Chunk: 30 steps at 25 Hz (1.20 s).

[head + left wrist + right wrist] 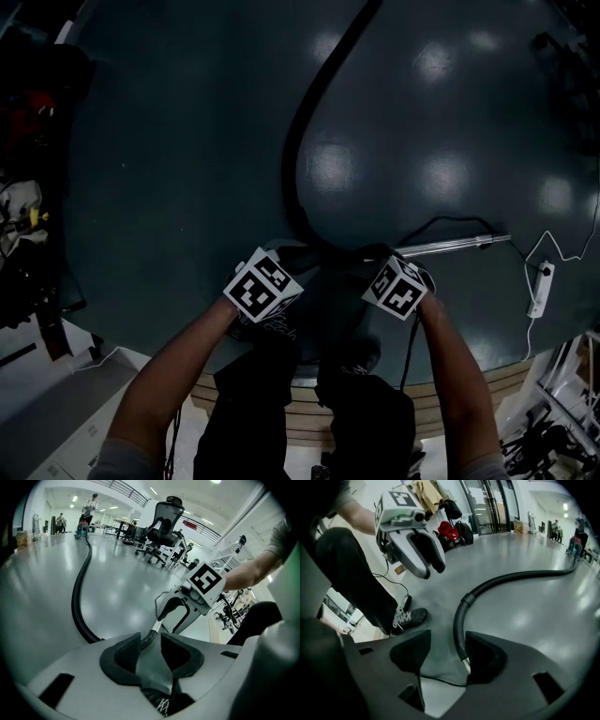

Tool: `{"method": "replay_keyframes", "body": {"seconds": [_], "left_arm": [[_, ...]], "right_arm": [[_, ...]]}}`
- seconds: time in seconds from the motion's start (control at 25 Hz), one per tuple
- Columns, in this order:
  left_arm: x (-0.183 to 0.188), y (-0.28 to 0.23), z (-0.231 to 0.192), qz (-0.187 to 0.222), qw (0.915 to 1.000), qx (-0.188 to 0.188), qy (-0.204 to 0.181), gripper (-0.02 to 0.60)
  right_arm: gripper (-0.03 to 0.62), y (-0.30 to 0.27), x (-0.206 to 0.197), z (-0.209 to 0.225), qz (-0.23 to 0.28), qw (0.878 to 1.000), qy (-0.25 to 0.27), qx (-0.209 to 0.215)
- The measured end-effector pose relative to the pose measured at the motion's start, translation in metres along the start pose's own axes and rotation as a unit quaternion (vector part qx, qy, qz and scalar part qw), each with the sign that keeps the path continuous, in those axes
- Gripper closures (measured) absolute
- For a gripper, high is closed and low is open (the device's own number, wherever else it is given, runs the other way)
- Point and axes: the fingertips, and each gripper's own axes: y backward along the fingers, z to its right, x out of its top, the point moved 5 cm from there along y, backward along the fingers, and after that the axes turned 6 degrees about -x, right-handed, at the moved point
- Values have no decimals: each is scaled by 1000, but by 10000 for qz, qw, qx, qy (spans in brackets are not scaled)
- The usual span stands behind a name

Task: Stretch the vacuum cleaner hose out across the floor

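Observation:
The black vacuum hose (pixel 298 141) curves from the far floor down to a point between my two grippers. In the left gripper view the hose (pixel 77 597) runs back to the distant vacuum cleaner (pixel 83 529). My right gripper (pixel 447 654) is open low over the floor. The hose end (pixel 459 620) lies between its jaws, against the right-hand pad (pixel 485 656), with a wide gap on the other side. My left gripper (pixel 151 641) hangs open a little above the floor, with the hose end beyond its tips. It shows in the right gripper view (pixel 432 569) with nothing between its fingers.
A metal wand tube (pixel 459 244) and a white power strip (pixel 541 286) with its cord lie to the right. A thin black cable (pixel 440 681) crosses under the right jaws. My shoe (pixel 410 618) is close by. Office chairs (pixel 164 522) and people (pixel 89 508) stand far off.

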Motion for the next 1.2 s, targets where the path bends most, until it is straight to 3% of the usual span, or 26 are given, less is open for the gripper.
{"method": "replay_keyframes", "body": {"seconds": [0.12,0.16,0.32,0.64,0.96,1.08,1.2], "left_arm": [[28,28,34,34,9996,109,-248,523],[38,38,47,22,9994,135,-323,571],[75,82,105,-29,9989,101,-459,574],[150,193,228,361,9979,205,-496,574],[249,282,349,1202,9896,437,-665,574],[278,308,383,1491,9858,466,-614,574],[297,335,412,1754,9817,468,-581,574]], "right_arm": [[373,68,16,-15,423,9986,-305,-60],[411,91,23,-21,563,9976,-379,-159],[585,182,44,-45,975,9906,-700,-650],[588,358,80,-111,1550,9715,-1501,-976],[588,521,117,-148,2288,9417,-1888,-1589],[588,571,128,-160,2566,9276,-2063,-1766],[588,616,139,-173,2913,9060,-2359,-1965]]}}
